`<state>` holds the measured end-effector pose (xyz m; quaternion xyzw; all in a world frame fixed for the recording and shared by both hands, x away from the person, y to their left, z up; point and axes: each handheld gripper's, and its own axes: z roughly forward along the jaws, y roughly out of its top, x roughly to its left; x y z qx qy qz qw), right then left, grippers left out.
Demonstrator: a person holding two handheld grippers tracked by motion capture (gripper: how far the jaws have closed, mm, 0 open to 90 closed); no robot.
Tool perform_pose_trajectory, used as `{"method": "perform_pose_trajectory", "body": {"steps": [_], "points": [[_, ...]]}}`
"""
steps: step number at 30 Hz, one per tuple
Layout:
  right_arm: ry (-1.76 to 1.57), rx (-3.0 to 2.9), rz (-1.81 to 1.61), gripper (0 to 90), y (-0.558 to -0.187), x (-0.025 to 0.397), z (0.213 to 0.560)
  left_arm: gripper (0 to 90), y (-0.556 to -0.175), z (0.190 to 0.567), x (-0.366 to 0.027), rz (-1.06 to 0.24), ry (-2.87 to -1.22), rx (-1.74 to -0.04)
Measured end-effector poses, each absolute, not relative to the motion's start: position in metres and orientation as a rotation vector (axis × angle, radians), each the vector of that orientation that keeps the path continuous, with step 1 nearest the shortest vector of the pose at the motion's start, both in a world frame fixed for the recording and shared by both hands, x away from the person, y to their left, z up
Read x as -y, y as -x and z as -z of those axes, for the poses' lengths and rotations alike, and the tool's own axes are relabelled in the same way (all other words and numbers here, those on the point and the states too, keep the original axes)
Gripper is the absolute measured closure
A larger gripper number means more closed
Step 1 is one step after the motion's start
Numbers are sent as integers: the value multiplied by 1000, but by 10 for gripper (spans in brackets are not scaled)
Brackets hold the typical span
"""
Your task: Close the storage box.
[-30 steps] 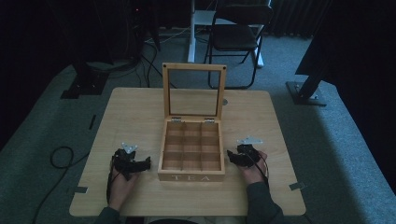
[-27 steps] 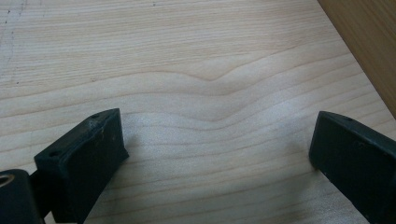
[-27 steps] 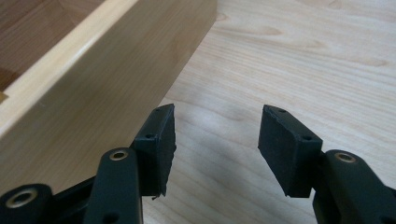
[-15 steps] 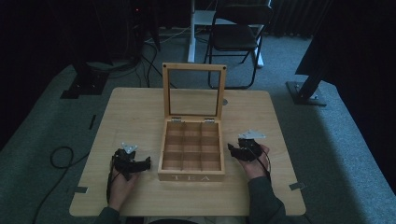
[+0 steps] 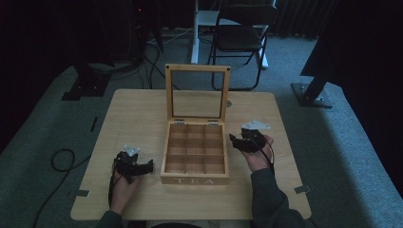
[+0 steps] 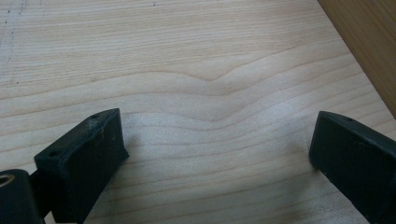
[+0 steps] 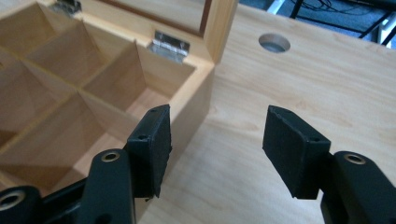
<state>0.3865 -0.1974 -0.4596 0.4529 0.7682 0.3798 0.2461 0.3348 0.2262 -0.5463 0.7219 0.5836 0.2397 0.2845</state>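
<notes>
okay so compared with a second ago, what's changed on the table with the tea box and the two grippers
The right gripper has moved away from the person, along the right side of the open wooden tea box, toward its hinged back corner; its jaws stand open, holding nothing. The left gripper stayed resting on the light wooden table left of the box, jaws open. The box stayed put, with its glass-paned lid upright.

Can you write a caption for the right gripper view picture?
Open right gripper beside the empty wooden tea box, lid up.
</notes>
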Motion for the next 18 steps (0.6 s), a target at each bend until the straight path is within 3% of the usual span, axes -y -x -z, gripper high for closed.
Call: {"method": "perform_pose_trajectory", "body": {"steps": [18], "points": [[-1199, -2054, -1063, 373, -410, 186, 432, 35, -335, 546, -226, -641, -1931, -1561]]}}
